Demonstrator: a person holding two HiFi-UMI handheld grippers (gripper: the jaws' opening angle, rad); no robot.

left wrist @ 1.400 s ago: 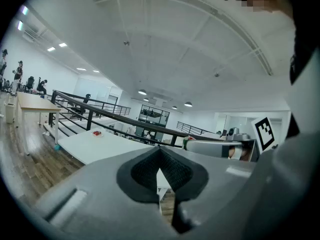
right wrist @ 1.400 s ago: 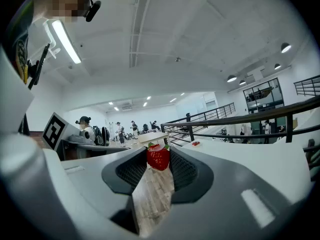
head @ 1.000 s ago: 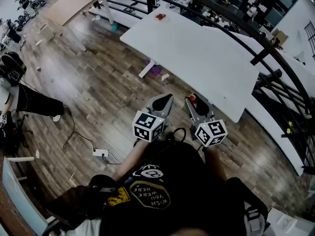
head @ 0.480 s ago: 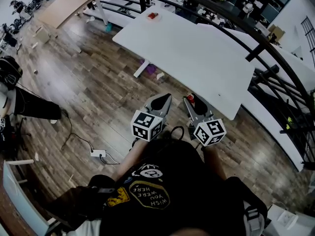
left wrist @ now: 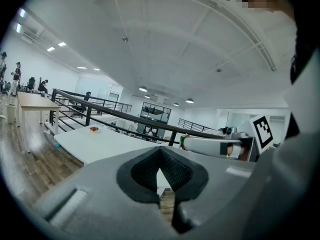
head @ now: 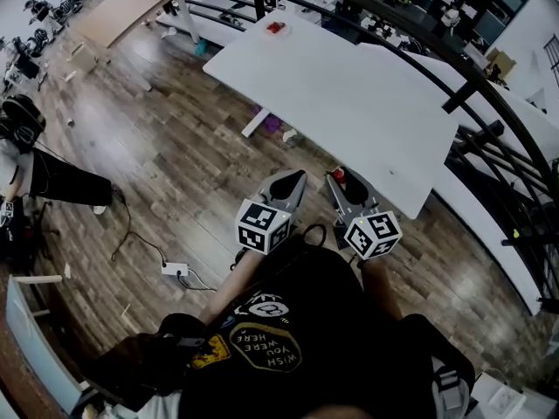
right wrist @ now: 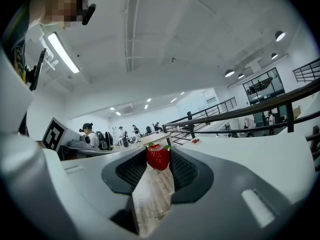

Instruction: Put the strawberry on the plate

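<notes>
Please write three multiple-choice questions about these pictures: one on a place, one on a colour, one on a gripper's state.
1. Where does the plate stand? A. on the floor B. at a far corner of the white table C. on a chair
2. What colour is the strawberry in the right gripper? A. red B. yellow C. blue
3. How do the jaws of the left gripper stand? A. wide apart B. shut on a cup C. together, empty
1 B: the head view shows it there. 2 A: it is red in the right gripper view. 3 C: the left gripper view shows pads meeting, nothing between.
</notes>
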